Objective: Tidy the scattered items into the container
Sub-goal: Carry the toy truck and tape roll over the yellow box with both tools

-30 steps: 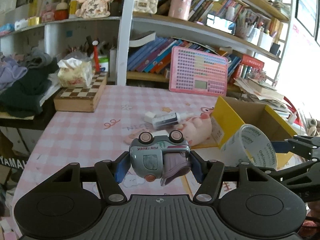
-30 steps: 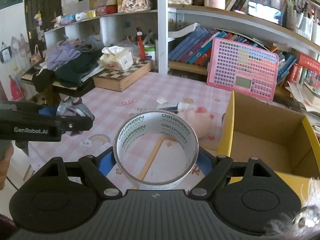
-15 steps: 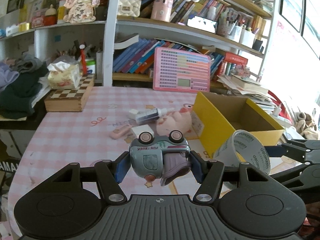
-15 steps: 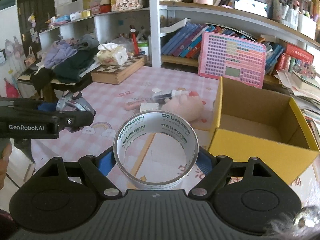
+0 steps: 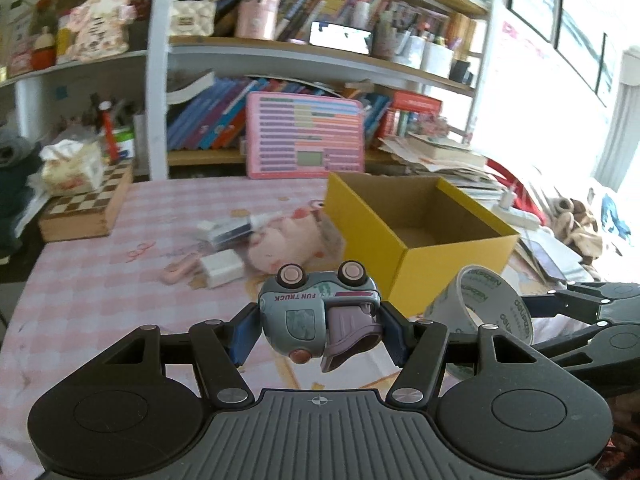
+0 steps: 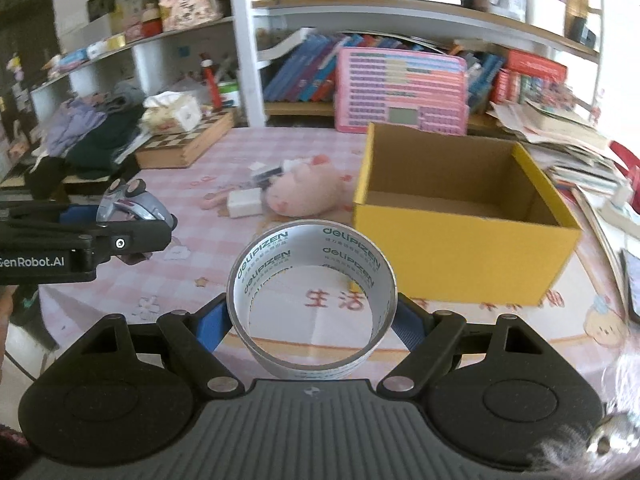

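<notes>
My left gripper (image 5: 318,330) is shut on a grey toy truck (image 5: 316,316), held upside down above the table. My right gripper (image 6: 312,320) is shut on a roll of clear tape (image 6: 312,300), held above the table in front of the yellow cardboard box (image 6: 460,256). The box is open and shows nothing inside; it also shows in the left wrist view (image 5: 444,264). On the pink checked cloth lie a pink plush pig (image 6: 304,194), a white charger block (image 6: 244,204), a pink stick (image 5: 180,270) and a dark tube (image 5: 234,232).
A chessboard box (image 6: 188,146) with a tissue pack stands at the table's far left. A pink toy tablet (image 6: 400,92) leans against the bookshelf behind the box. Papers and books pile up at the right (image 6: 568,148). Clothes are heaped at the left (image 6: 92,132).
Both grippers have drawn back and risen with their loads. The box and the scattered items now sit farther off and more of the table shows.
</notes>
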Motion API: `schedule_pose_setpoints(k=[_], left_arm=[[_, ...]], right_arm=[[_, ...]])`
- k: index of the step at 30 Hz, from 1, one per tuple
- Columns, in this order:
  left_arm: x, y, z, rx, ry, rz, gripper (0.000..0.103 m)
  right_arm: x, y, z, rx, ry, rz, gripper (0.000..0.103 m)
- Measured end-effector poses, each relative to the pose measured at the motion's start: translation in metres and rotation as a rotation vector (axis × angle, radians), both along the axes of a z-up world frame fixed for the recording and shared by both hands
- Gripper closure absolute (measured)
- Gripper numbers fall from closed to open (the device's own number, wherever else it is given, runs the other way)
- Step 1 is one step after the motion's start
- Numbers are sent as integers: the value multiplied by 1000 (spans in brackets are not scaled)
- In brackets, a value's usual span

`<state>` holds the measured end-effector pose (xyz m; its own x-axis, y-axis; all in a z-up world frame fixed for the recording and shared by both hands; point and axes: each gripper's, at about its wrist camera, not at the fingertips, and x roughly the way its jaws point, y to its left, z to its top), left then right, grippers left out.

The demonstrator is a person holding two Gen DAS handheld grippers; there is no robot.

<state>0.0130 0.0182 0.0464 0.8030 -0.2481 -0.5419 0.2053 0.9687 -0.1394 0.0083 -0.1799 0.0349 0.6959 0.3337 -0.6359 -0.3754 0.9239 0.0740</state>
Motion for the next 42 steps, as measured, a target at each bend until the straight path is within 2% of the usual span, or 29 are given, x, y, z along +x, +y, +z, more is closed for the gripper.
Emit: schedule_pose_setpoints(k=[9,16,26,32,42], left_arm=[[11,-35,-1,7,1,-102,41],[24,-57,-4,14,-6,-145,41],[53,-80,1,15,-21,-184,41],[73,-96,5,20,-42,-206,41],[118,-120,14,38,-83,-218,41]], right_arm=[[-9,-33,-2,-3,19,-97,21],[-2,-55,-3,-5,24,-137,21],[25,-78,0,-17,20,-160,21],[46,-93,8,-22,-8,-177,21],[95,-114,24,-36,-77,-137,21]])
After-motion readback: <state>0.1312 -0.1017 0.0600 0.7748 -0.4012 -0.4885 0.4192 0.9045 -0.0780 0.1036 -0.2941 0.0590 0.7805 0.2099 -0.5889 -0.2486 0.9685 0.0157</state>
